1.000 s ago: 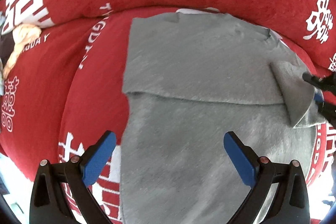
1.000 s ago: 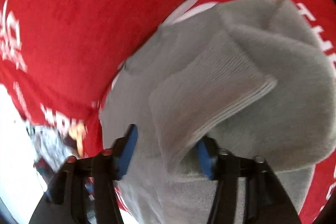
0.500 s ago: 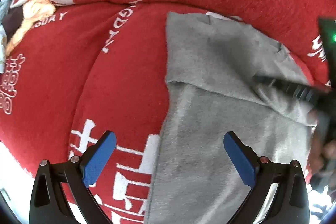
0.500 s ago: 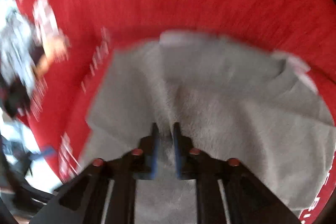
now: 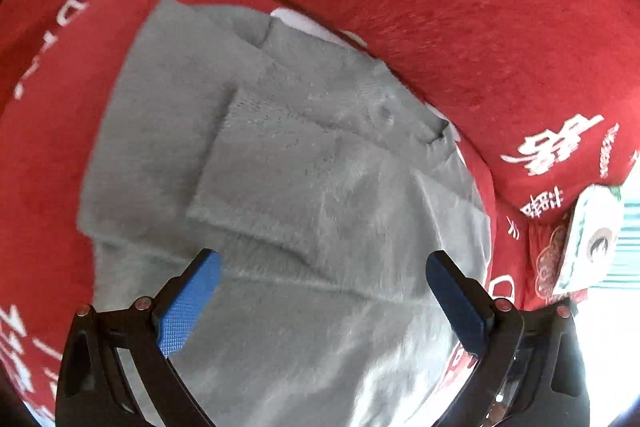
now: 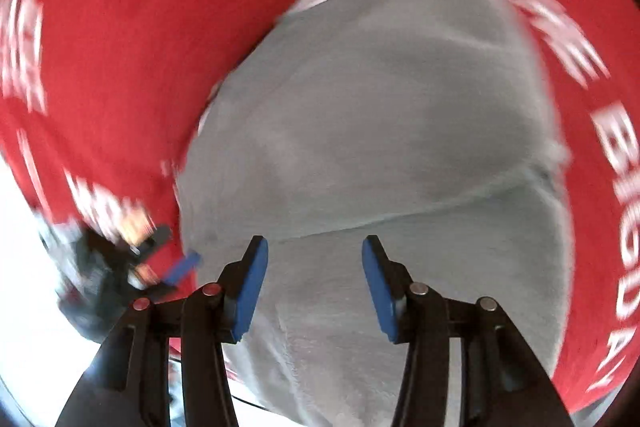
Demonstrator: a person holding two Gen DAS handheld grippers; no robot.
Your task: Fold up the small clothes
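Sweater sleeves folded in, both claws empty above it

Grey fuzzy sweater [image 5: 320, 195] lies flat on the red printed cushion [image 5: 460, 7], pushed up against the cushion's raised back edge, with one sleeve [image 5: 276, 171] laid across its chest. The risk, as I judge it, is that this loose sleeve slides off or the soft knit bunches if either claw drags through it on the next fold, since nothing pins it down. Left gripper [image 5: 320, 303] hovers low over the lower body of the sweater, jaws spread wide and holding nothing. Right gripper [image 6: 314, 287] points down at the sweater [image 6: 380, 147] from the opposite side, jaws parted and empty; that view is motion-blurred.
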